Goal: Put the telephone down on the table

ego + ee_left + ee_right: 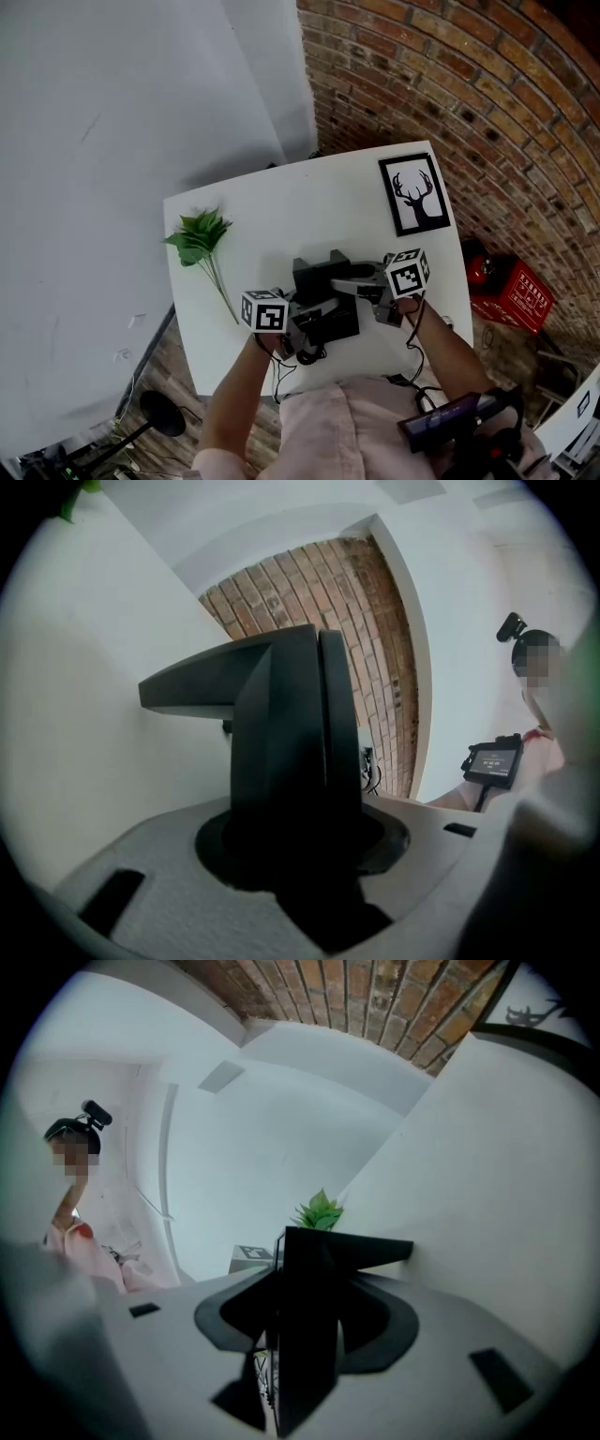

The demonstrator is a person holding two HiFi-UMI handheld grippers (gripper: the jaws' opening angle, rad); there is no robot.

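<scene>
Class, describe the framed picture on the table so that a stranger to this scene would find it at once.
Start at the white table beside the brick wall. At its far right corner lies the framed picture: flat, black-framed, showing a black stag's head on white, unlike the green leafy sprig at the left edge.

Table (281, 202): bare top is lying open from 10 to 12 o'clock of the telephone (323, 286), giving a gripper room to pass. Plant sprig (200, 242) is lying at 9 o'clock near the left edge. Framed deer picture (414, 194) is lying flat at 1 o'clock. Brick wall (487, 112) is closing off 12 to 3 o'clock beyond the edge, and the white wall (112, 141) is closing 9 to 11. Person's torso (347, 412) is blocking 6.
</scene>
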